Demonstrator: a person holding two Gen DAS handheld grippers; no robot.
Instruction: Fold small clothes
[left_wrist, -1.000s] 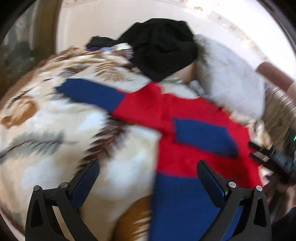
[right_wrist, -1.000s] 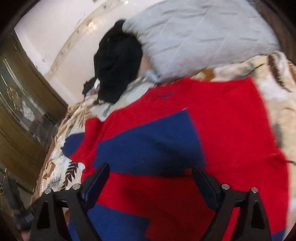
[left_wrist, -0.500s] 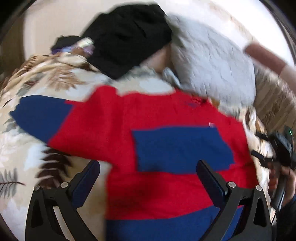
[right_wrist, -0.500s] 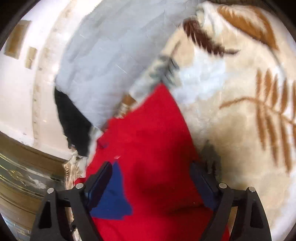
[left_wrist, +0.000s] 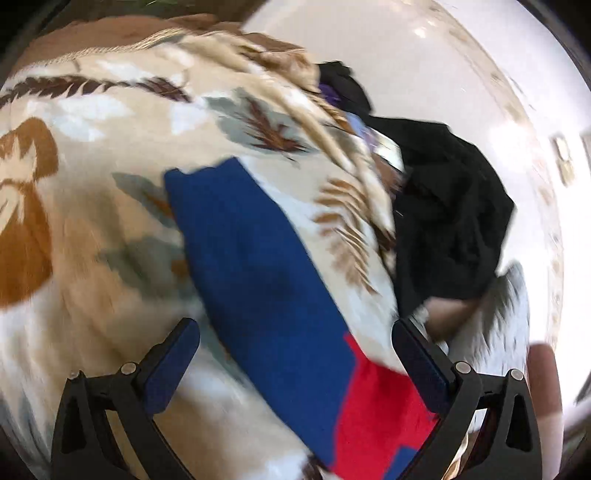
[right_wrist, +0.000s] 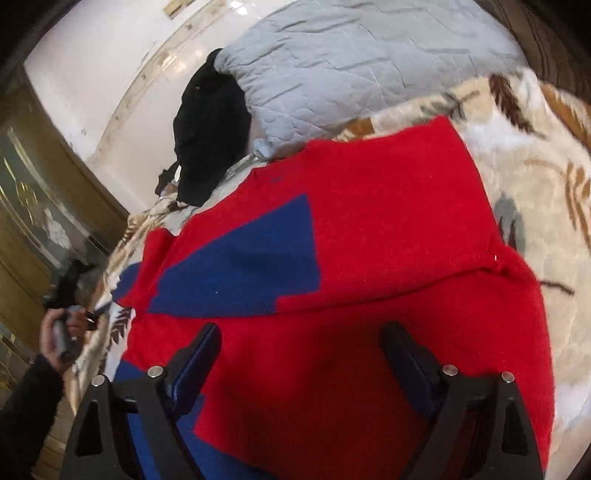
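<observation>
Item: red and blue sweater (right_wrist: 369, 229), lying spread on a leaf-patterned blanket (right_wrist: 535, 192). The right wrist view is showing the red body filling the centre of the frame, one blue-cuffed sleeve folded across it as a blue panel (right_wrist: 251, 266), a grey quilted pillow (right_wrist: 351, 62) at upper centre, a black garment (right_wrist: 210, 133) at upper left, and a hand (right_wrist: 59, 332) at the left edge gripping the left gripper's handle. The left wrist view is showing only the other sleeve (left_wrist: 258, 277), unfolded, with little of the body. That sleeve's long axis is running diagonally from its blue cuff at centre left down to the red shoulder at lower right; the frame is blurring. Left gripper (left_wrist: 295, 343): jaws standing wide, straddling the sleeve from above, contact not discernible, nothing held. Right gripper (right_wrist: 301, 350): jaws standing wide over the red body at lower centre, gripping nothing; contact with the cloth cannot be told.
</observation>
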